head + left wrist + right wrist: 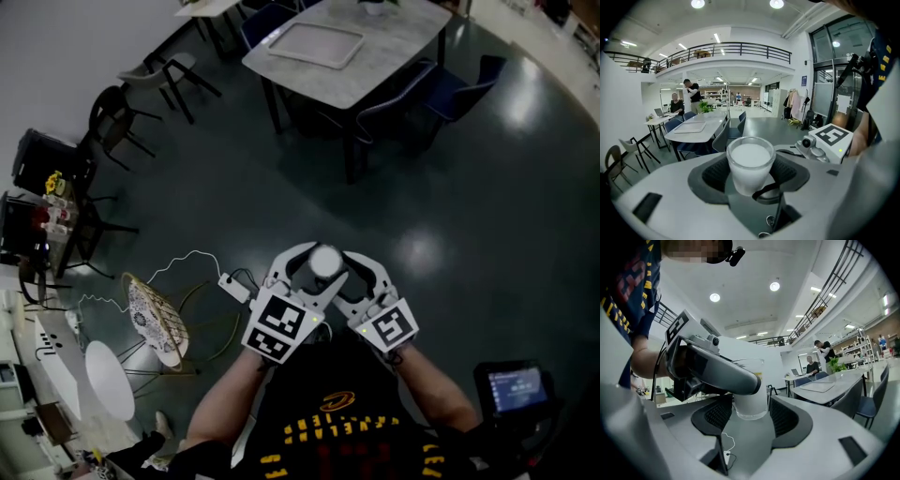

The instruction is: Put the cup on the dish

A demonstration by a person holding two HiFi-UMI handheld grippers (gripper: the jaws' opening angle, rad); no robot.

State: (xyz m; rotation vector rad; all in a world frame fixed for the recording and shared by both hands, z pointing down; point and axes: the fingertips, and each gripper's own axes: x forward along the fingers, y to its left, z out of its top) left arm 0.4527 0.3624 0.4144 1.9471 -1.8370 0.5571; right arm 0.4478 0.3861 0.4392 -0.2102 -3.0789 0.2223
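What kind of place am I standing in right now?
Probably an open-plan office or lab common area. A railed mezzanine runs overhead, long tables with chairs stand on a glossy dark floor, and people gather at a far table.

Clear cup (pixel 749 161) filled milky white, left gripper (pixel 749 177) and right gripper (pixel 750 414) pale grey with dark grey ribbed pads (pixel 715 176), black-and-white marker cube (pixel 279 326), glossy dark grey floor (pixel 469 206), navy chair (pixel 450 94), black shirt (pixel 328 412) with yellow lettering

Open-plan office/lab hall: mezzanine railing (pixel 726 47), long mtg tables (pixel 710 124), chairs (pixel 721 138), ppl (pixel 676 104) at desks.
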